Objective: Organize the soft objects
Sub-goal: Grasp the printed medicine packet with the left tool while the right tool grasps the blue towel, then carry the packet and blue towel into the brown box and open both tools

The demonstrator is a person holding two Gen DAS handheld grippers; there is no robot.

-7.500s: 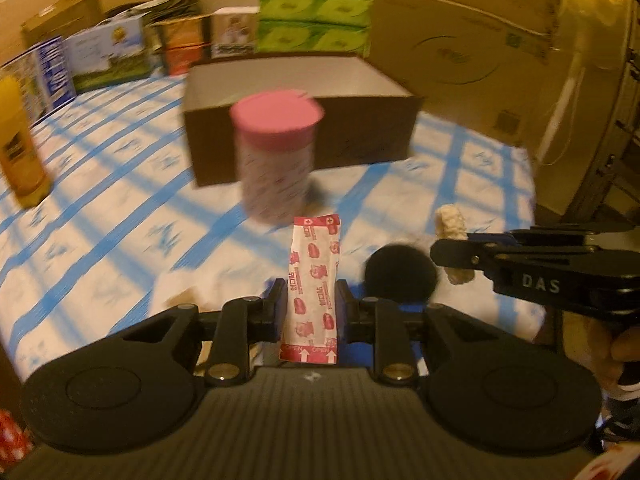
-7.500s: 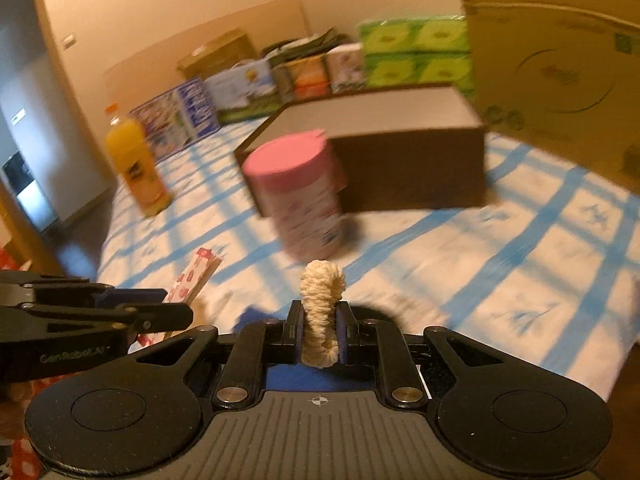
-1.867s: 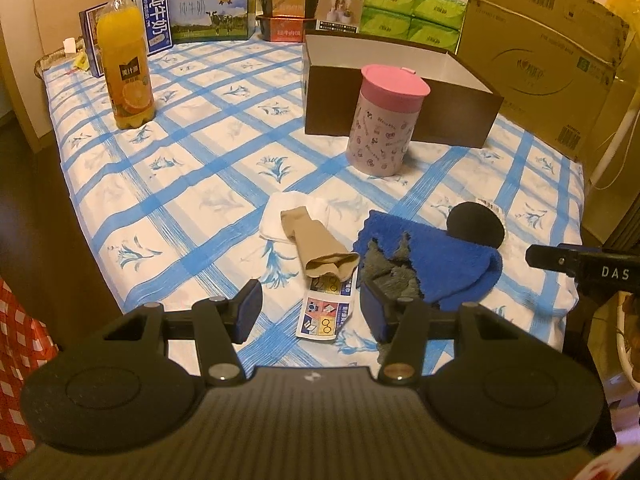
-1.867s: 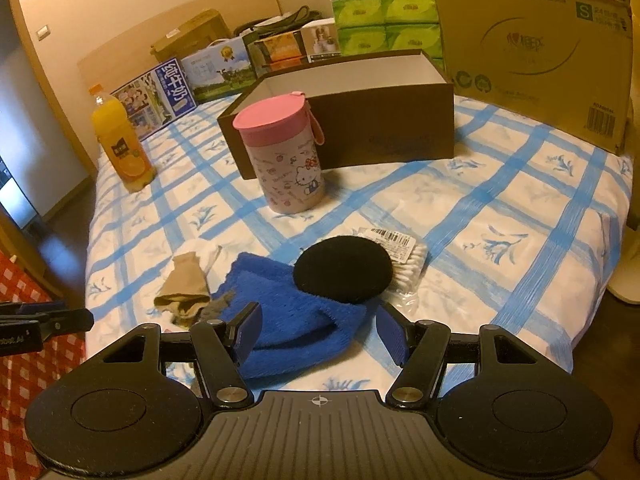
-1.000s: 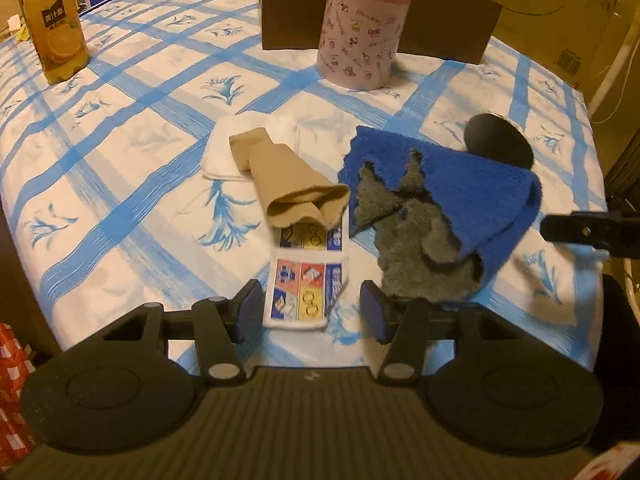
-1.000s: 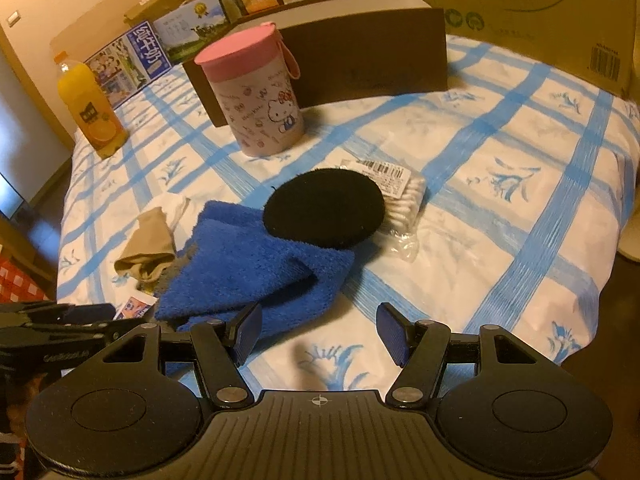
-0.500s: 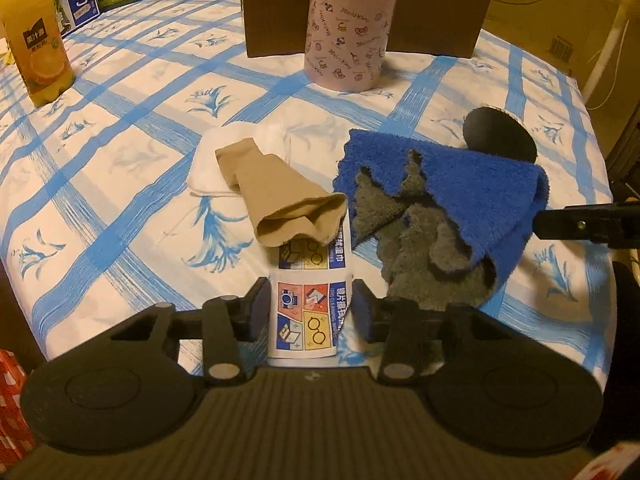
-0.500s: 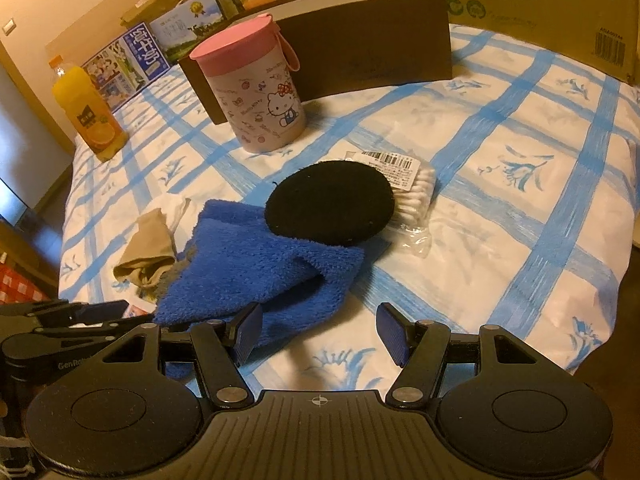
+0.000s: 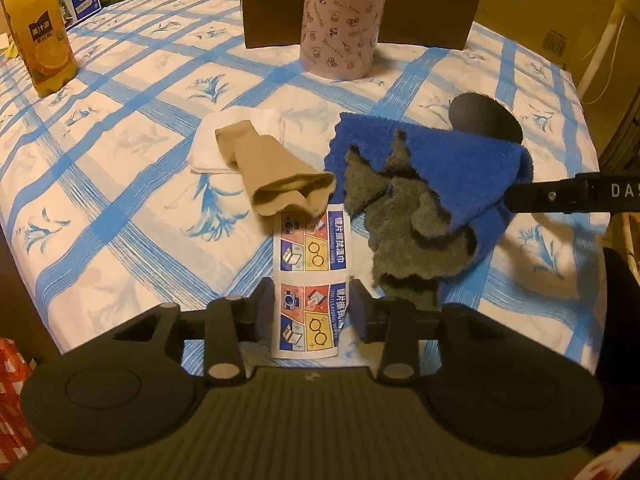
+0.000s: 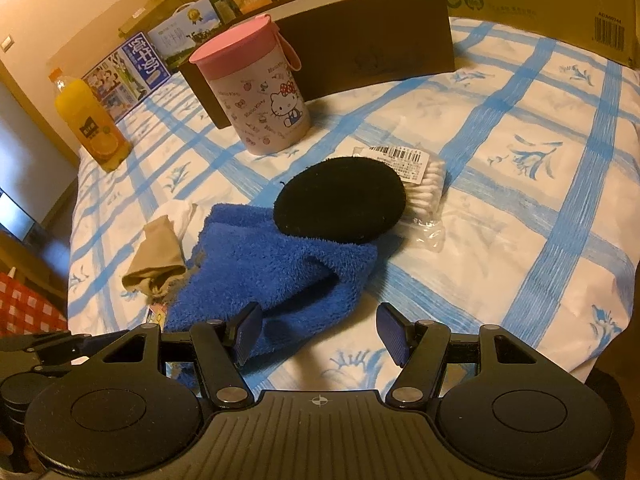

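My left gripper [image 9: 311, 307] has its fingers close on both sides of a strip of lens-wipe packets [image 9: 310, 280] lying on the cloth; the strip's far end goes under a beige sock [image 9: 276, 176]. A white sock [image 9: 208, 148] lies under the beige one. A blue towel with grey lining [image 9: 432, 184] lies to the right, a black round pad [image 10: 340, 204] on its far edge, and a bag of cotton swabs [image 10: 424, 184] beyond. My right gripper [image 10: 318, 334] is open and empty over the blue towel's [image 10: 272, 276] near corner.
A pink-lidded Hello Kitty canister [image 10: 260, 96] and an open brown box [image 10: 360, 52] stand behind the pile. An orange juice bottle [image 9: 38, 40] stands far left. Cartons and tissue packs line the back. The table edge is close below both grippers.
My left gripper has moved in low onto the wipe strip and its fingers have narrowed from wide open to the strip's edges. My right gripper has stayed open and drifted slightly closer to the towel.
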